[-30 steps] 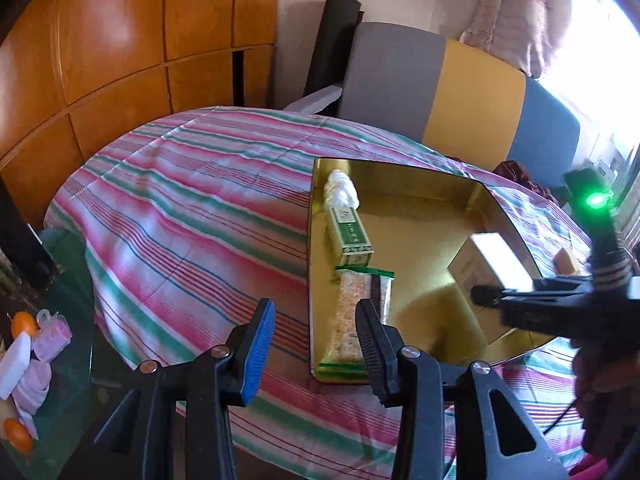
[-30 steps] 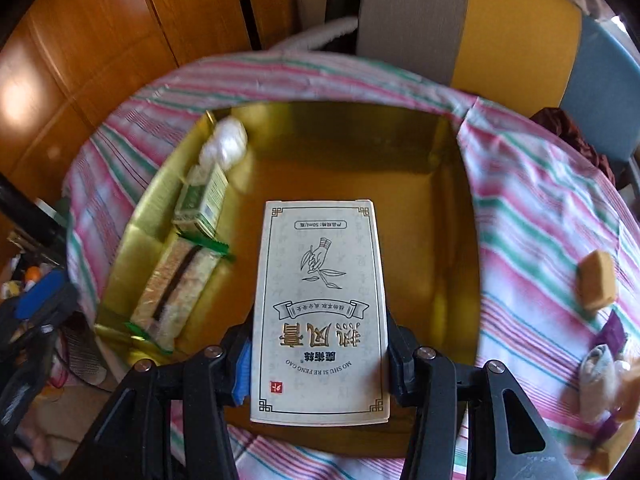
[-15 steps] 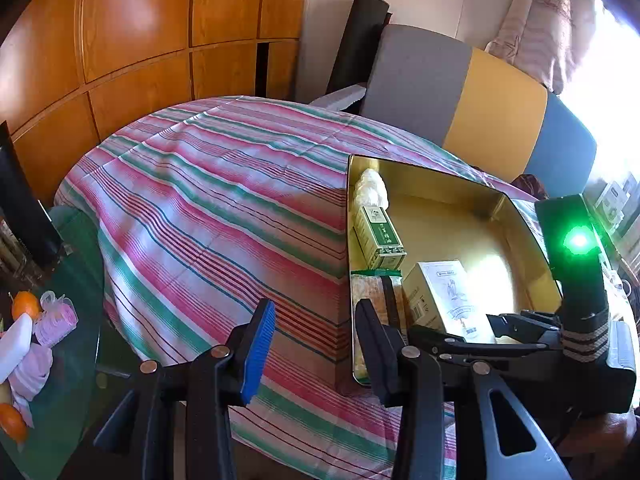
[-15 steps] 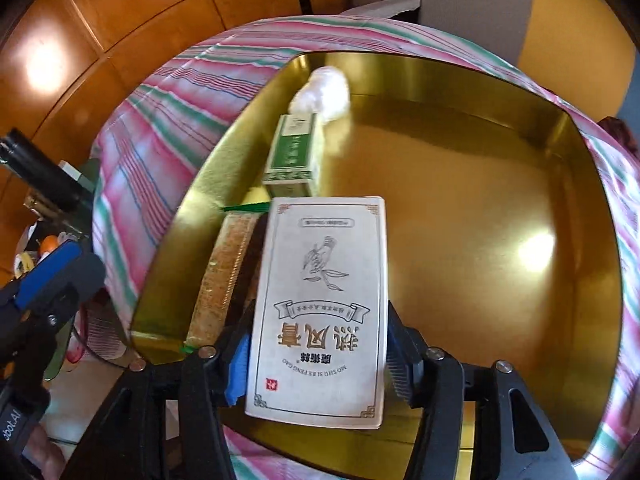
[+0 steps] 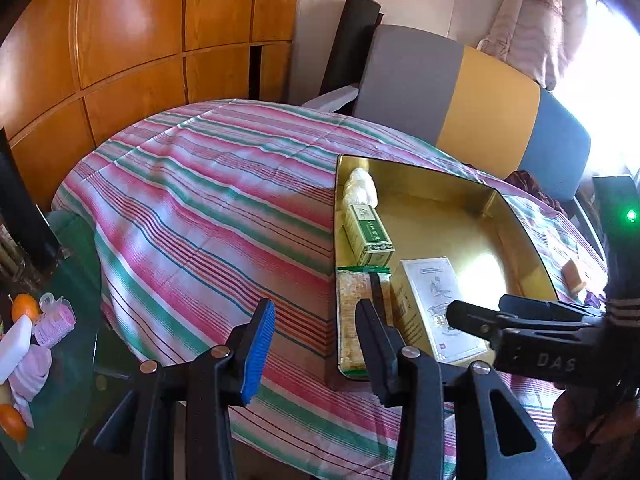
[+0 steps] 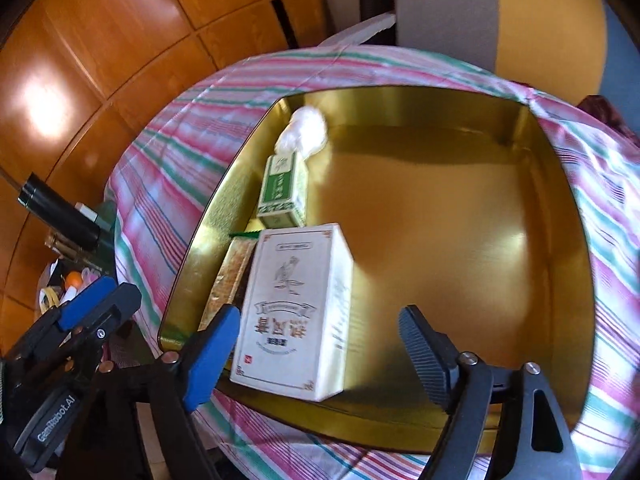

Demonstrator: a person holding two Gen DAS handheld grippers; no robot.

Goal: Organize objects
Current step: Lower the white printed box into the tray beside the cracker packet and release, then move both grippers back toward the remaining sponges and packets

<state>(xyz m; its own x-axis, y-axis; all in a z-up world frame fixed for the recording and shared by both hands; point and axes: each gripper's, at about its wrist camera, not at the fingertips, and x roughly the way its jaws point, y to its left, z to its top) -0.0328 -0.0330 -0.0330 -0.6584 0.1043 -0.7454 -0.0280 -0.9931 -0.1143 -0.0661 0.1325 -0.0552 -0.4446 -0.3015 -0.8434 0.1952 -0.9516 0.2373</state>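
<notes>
1. Gold tin tray [image 6: 560, 208] on the striped tablecloth [image 5: 208, 208] now holds the white carton [image 6: 296, 312], lying flat near the front wall, beside the cereal bar packet [image 6: 230, 272] and behind it the green box [image 6: 282, 190] and a white wrapped bundle [image 6: 306, 132]
2. Right gripper [image 6: 320, 348] just been opening, jaws now wide and clear of the carton's sides; nothing pinched
3. Left gripper [image 5: 314, 338] narrow, nothing between its jaws, hovering over the cloth at the tray's front left corner
4. Best to lift the right gripper straight back and up, keeping the blue pad [image 6: 212, 356] off the carton's edge so nothing gets dragged out of line
5. Probably next: fetch one of the loose items outside the tray
6. Left view alone shows what waits: a tan block [image 5: 574, 276] on the cloth right of the tray, plus oranges [image 5: 24, 306] and pink bits on a side table
7. Right view alone shows both open jaws around the carton, and the bare tray floor to fill
</notes>
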